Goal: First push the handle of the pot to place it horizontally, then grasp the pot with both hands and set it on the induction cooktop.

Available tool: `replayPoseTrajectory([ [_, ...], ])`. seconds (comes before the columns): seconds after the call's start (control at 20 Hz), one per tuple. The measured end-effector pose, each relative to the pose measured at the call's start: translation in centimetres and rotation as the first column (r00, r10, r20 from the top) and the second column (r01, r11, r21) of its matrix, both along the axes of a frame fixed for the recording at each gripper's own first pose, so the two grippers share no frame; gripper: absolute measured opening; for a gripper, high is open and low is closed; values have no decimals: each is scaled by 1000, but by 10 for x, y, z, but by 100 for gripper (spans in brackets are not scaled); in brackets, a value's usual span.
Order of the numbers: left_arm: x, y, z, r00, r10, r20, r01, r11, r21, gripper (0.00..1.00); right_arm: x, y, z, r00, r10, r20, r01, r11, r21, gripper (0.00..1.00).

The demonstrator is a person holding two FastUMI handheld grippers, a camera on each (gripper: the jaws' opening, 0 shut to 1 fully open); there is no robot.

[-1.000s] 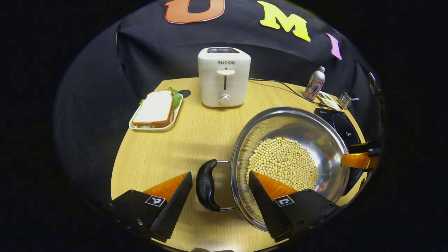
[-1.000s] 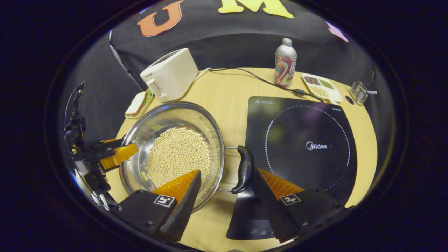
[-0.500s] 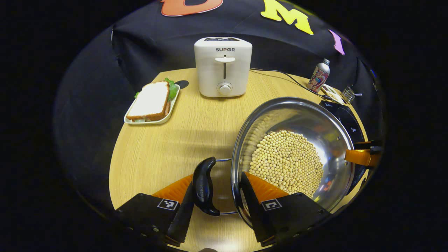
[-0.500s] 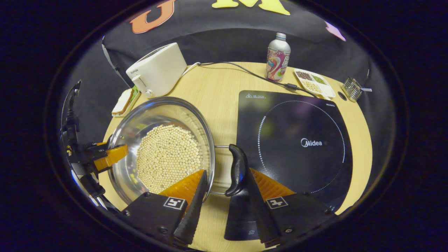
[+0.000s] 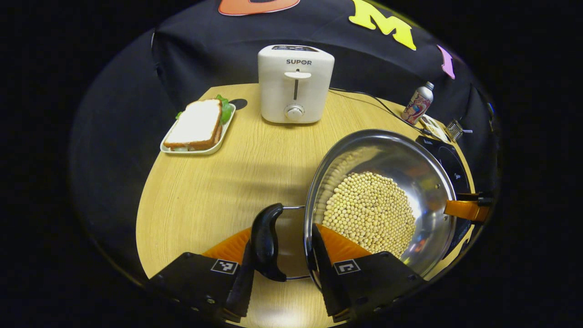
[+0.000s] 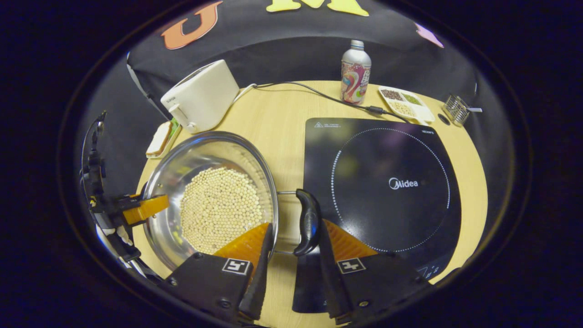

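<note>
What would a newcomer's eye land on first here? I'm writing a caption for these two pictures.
First the shiny pot heaped with pale beans, near the table's front edge, with a gripper closed in on each of its black handles: the left gripper on one side, the right gripper on the other. Next the black cooktop right beside the pot, then the white toaster at the back.

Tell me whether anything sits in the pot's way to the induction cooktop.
Nothing visible does. In the right gripper view the pot stands right beside the induction cooktop, with only bare table between them. The cooktop's surface is bare; the bottle, snack tray and cable lie behind it.
</note>
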State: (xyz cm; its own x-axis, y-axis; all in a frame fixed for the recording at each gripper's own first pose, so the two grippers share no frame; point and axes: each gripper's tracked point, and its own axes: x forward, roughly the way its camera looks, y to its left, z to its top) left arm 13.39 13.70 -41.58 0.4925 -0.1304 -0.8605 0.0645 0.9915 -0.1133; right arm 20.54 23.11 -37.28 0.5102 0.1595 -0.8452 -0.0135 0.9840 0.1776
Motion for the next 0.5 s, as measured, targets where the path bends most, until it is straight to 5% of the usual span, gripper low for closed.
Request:
replayPoseTrajectory([
  [0.05,0,0,3,1000,-1,9,1,1000,3,59,-1,0,0,1000,-2,1,2,1000,12,53],
  [0.5,-8,-11,55,997,-7,79,7,1000,5,59,-13,-12,46,994,11,109,-12,1000,10,55],
])
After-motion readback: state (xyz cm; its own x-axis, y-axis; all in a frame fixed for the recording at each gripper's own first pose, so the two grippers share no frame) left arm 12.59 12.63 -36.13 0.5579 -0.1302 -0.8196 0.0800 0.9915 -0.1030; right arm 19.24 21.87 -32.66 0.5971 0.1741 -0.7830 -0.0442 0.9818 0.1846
